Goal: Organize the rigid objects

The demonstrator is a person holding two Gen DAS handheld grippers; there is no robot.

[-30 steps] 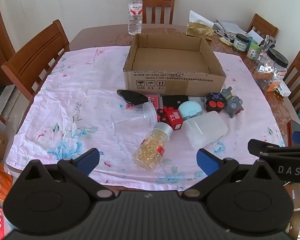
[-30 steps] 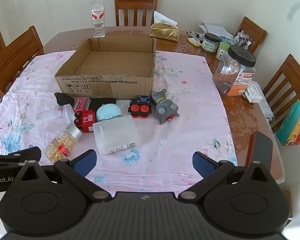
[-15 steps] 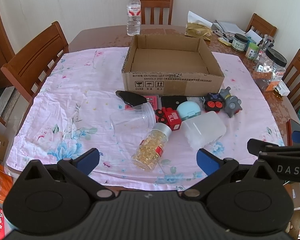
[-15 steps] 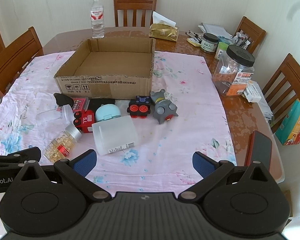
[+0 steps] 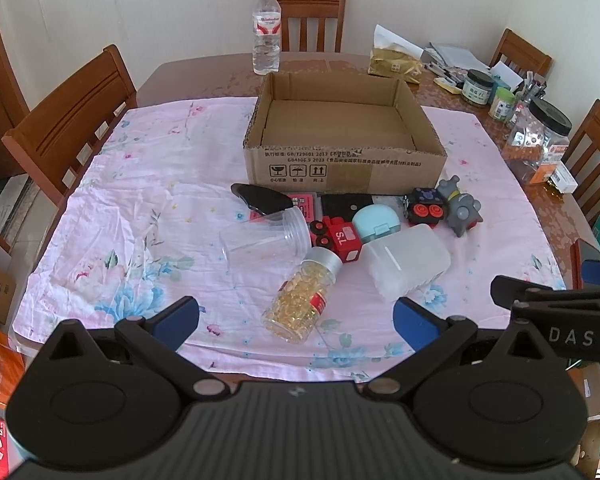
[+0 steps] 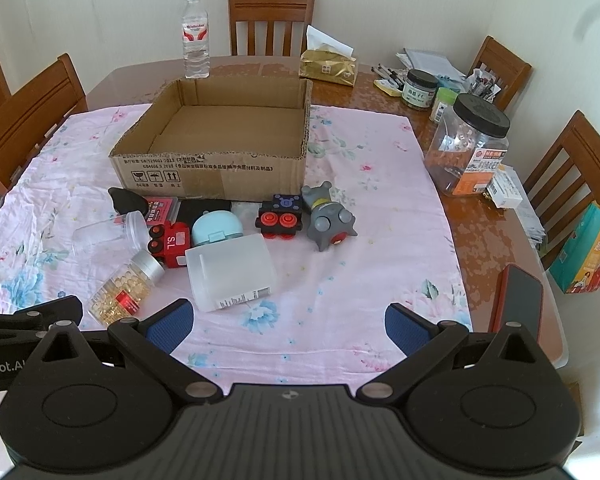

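Observation:
An empty cardboard box (image 5: 346, 162) (image 6: 216, 168) stands mid-table on the pink floral cloth. In front of it lie a pill bottle (image 5: 302, 298) (image 6: 126, 290), a clear plastic cup (image 5: 262, 238), a red toy truck (image 5: 338, 236) (image 6: 172, 242), a frosted white box (image 5: 404, 262) (image 6: 232, 270), a light-blue case (image 6: 217, 227), a black-and-red block toy (image 6: 280, 216) and a grey spiky toy (image 6: 328, 220). My left gripper (image 5: 296, 320) and right gripper (image 6: 286, 322) are both open and empty, held above the near table edge.
A water bottle (image 5: 266, 32), a gold tissue pack (image 6: 329, 67), jars (image 6: 466, 148) and pens sit on the far and right table. A red phone (image 6: 518, 302) lies at the right edge. Wooden chairs (image 5: 72, 120) surround the table.
Both grippers have drifted slightly; the view has shifted a little. Nothing on the table has moved.

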